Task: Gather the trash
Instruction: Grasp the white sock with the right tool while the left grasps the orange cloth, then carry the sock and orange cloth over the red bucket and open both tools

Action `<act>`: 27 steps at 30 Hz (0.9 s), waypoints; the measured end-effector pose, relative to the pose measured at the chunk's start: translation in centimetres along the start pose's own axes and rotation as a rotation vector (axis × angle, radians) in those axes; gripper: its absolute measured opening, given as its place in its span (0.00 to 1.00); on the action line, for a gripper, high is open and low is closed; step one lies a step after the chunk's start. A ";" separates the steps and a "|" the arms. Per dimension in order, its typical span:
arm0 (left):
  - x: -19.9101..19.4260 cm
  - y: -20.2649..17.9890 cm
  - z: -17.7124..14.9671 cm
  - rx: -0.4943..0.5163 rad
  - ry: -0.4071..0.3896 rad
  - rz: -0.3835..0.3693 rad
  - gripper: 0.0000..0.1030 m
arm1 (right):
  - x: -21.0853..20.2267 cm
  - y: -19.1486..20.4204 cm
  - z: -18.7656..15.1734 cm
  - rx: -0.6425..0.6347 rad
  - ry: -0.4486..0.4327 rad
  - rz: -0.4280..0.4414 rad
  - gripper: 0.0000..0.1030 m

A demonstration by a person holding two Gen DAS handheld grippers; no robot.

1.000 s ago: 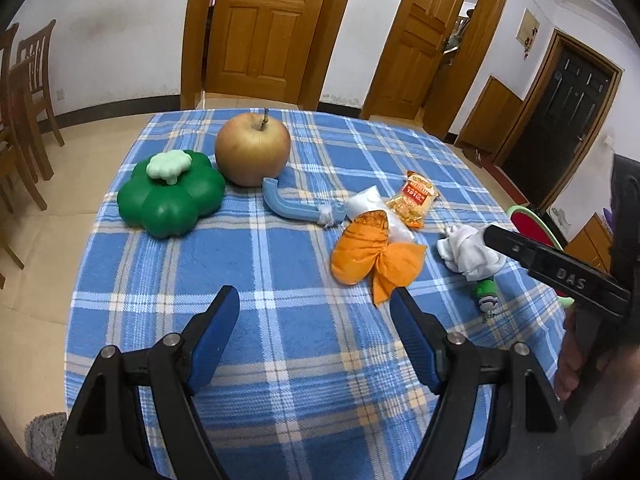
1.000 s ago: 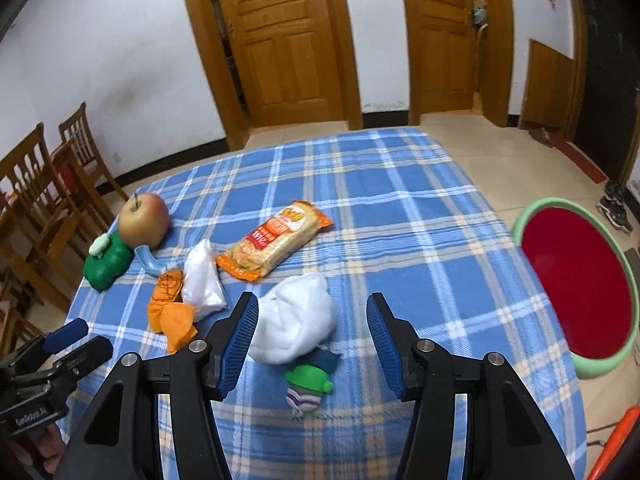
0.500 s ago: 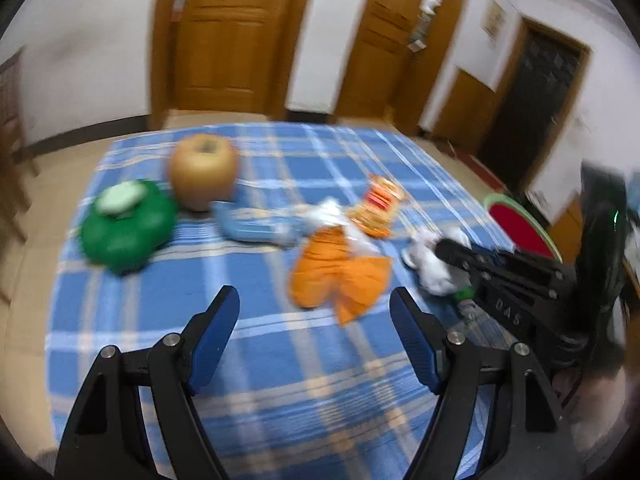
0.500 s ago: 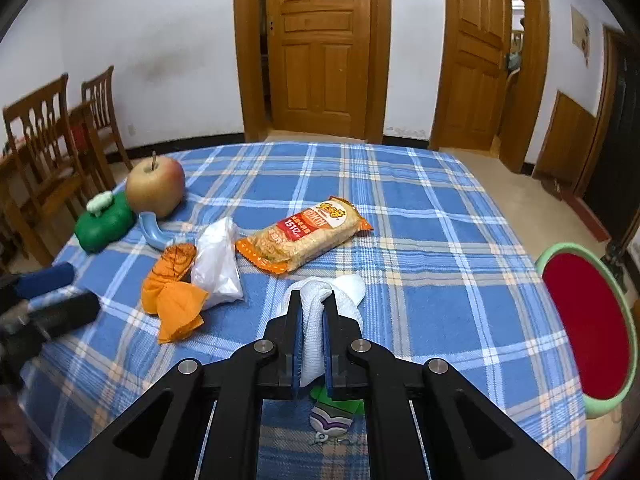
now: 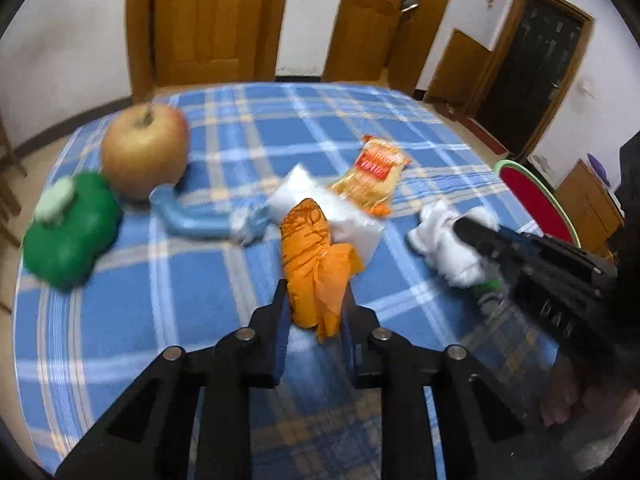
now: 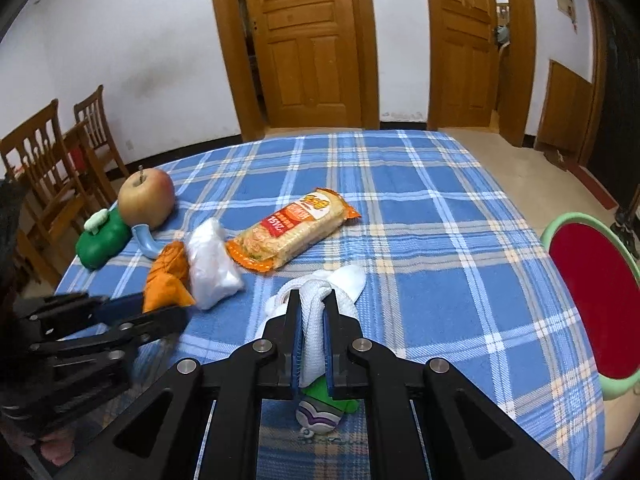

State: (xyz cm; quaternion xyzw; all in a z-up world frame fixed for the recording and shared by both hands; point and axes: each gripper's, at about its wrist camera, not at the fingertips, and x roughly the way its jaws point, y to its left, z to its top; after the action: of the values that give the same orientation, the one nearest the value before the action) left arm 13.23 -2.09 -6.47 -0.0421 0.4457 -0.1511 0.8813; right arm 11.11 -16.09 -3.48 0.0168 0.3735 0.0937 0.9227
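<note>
A crumpled orange wrapper [image 5: 308, 240] lies on the blue plaid tablecloth [image 5: 200, 304]. My left gripper [image 5: 314, 300] is closing its jaws on the wrapper's near end, and the pads press its sides. In the right wrist view my right gripper [image 6: 313, 300] is shut on a white crumpled tissue wad [image 6: 348, 278]. The wad rises between the pads over a small green and purple toy [image 6: 324, 404]. A clear plastic bag [image 5: 352, 224] and an orange snack packet [image 5: 374, 178] lie just beyond the orange wrapper.
An apple [image 5: 145, 152], a green toy [image 5: 68, 236] and a blue tube [image 5: 192, 222] sit at the table's left. A red stool with a green rim [image 6: 584, 300] stands off the right edge. Wooden chairs [image 6: 52, 168] stand at the left, and doors behind.
My left gripper moved forward to the orange wrapper and went from wide open to closed on it. My right gripper shut on the white wad and has held still since.
</note>
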 end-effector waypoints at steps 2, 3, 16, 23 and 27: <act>-0.6 0.3 -0.7 -0.030 -0.007 0.008 0.18 | 0.2 -0.5 0.0 0.025 0.004 -0.008 0.08; -1.0 0.7 -1.1 -0.057 -0.012 -0.007 0.18 | 0.2 -0.7 0.1 0.037 0.006 -0.011 0.08; -7.6 1.3 -2.5 -0.145 -0.125 0.027 0.19 | -2.9 1.8 0.2 -0.014 -0.054 -0.008 0.08; -12.5 -1.1 -3.0 -0.119 -0.269 0.063 0.21 | -8.4 4.5 0.5 -0.085 -0.179 0.030 0.08; -14.8 -2.0 -3.2 -0.116 -0.321 0.052 0.21 | -11.7 4.5 -0.3 -0.044 -0.335 -0.023 0.08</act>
State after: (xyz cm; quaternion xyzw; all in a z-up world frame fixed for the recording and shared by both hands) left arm 2.00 0.66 3.44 -0.1047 0.3080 -0.0935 0.9410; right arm 1.99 -13.85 4.79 0.0076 0.2126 0.0874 0.9732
